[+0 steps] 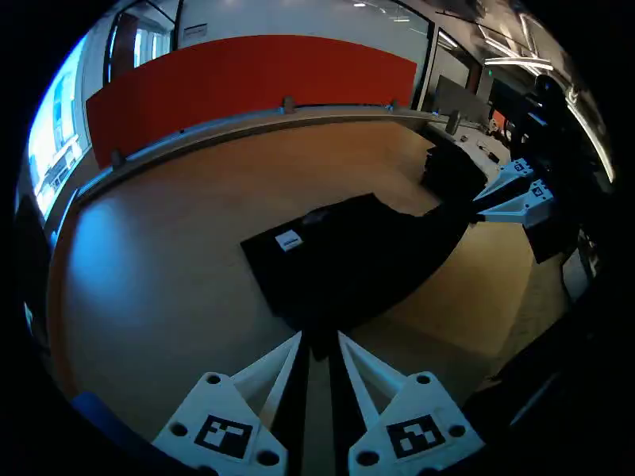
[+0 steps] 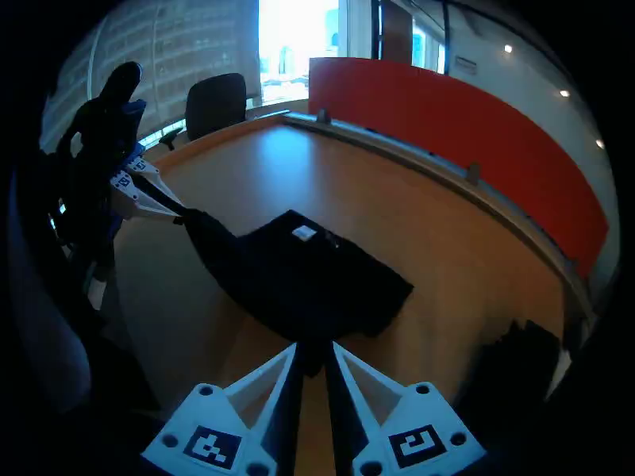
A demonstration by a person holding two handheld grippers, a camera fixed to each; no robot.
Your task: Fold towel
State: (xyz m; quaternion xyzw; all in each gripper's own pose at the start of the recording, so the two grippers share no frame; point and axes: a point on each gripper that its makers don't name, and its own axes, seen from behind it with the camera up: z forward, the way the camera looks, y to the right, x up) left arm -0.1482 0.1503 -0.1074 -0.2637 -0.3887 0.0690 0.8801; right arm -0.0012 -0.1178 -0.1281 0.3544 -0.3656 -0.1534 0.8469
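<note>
A black towel (image 1: 349, 254) with a small white tag (image 1: 289, 239) lies partly spread on the wooden table (image 1: 175, 238). My left gripper (image 1: 321, 343) is shut on its near corner, which is lifted off the table. At the far right my right gripper (image 1: 475, 208) pinches another corner of the towel. In the right gripper view the towel (image 2: 302, 278) hangs between my right gripper (image 2: 314, 349), shut on one corner, and the left gripper (image 2: 179, 214) at the left, shut on the other. The tag (image 2: 304, 232) faces up.
A red partition (image 1: 254, 79) runs along the table's far edge. A second dark cloth pile (image 1: 452, 170) lies on the table at the right; it appears as a dark heap (image 2: 508, 357) in the right gripper view. A black office chair (image 2: 214, 103) stands by the windows.
</note>
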